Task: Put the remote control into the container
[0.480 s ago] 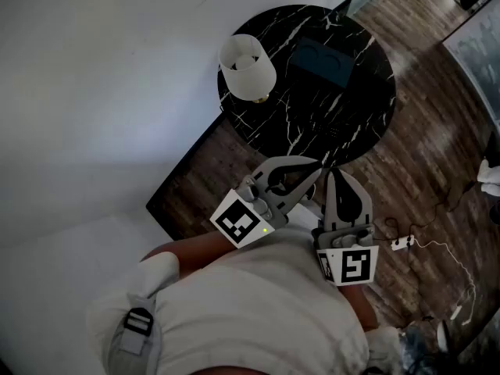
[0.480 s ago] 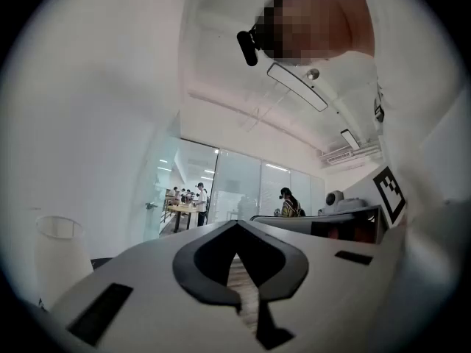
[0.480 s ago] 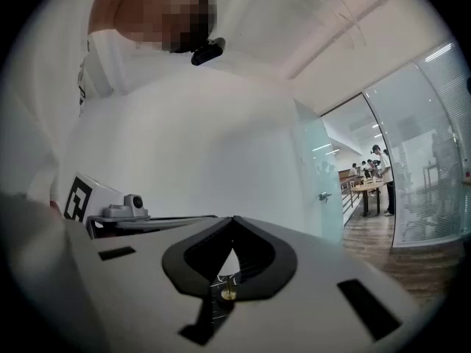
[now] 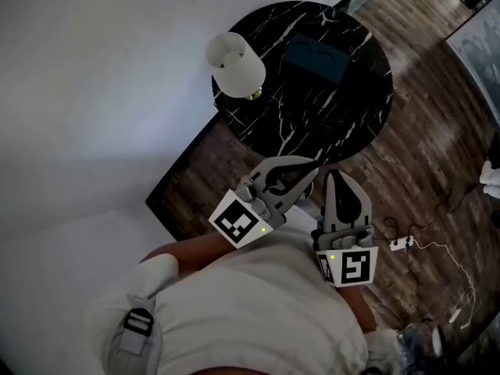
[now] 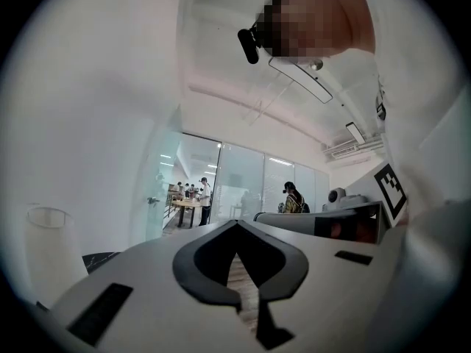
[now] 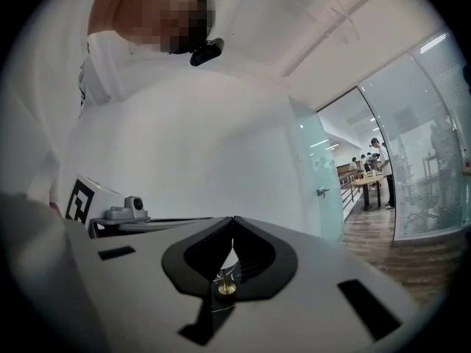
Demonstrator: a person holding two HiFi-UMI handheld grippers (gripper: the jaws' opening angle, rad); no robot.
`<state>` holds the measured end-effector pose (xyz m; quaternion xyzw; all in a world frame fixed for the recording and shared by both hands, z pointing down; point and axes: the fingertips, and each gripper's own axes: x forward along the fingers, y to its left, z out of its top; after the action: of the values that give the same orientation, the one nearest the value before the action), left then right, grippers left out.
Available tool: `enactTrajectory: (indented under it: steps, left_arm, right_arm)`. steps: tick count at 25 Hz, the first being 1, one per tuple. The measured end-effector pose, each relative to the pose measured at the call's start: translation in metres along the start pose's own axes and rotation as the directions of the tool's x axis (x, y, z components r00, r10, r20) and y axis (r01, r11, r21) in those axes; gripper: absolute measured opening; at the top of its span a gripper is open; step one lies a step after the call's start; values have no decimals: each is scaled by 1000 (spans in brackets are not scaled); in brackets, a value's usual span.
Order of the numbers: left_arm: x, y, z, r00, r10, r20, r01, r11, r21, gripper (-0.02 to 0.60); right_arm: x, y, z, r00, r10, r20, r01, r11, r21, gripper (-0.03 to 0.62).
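Wood floor point(image 4: 437, 131). On it stands a round black marble table point(image 4: 359, 108).
Lamp with white shade point(image 4: 234, 65) at the table's 9 o'clock rim.
Dark rectangular container point(image 4: 316, 57) sits toward 1 o'clock from the table's centre; it looks shallow and open-topped.
Left gripper point(image 4: 311, 166) and right gripper point(image 4: 334, 176) are side by side, just off the rim at 6 o'clock, held level. Both pairs of jaws are closed tip to tip with nothing between them.
Remote control: not made out in any view. A dark one could be lost against the marble.
Judgement: likely light, rigid, smooth plastic, lying flat. Take it across the narrow width at mid-length, with the jaws opened first. Slip risk if pinched at one end.
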<state>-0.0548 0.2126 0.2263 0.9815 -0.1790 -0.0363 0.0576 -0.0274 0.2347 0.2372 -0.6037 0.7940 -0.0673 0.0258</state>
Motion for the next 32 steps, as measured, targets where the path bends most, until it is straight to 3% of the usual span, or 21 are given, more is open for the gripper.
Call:
enactTrajectory:
  steps: [11,25,32]
  left_arm:
    - [18,9,-12,998,49,-30,-49,999,-12,0]
    - [47,118,2,1000,22,-11,-23,1000,-21,0]
    - [65,140,2,1000,-17,-13,16,999,-41,0]
  right_arm:
    - [10,-30,-8,1000,6,-12,-6,1000,21,8]
    - [119,-52,0,998,-43,-37,42,999,-32,8]
    - [147,-60,3,997,-60,-45,56,995,-82,8]
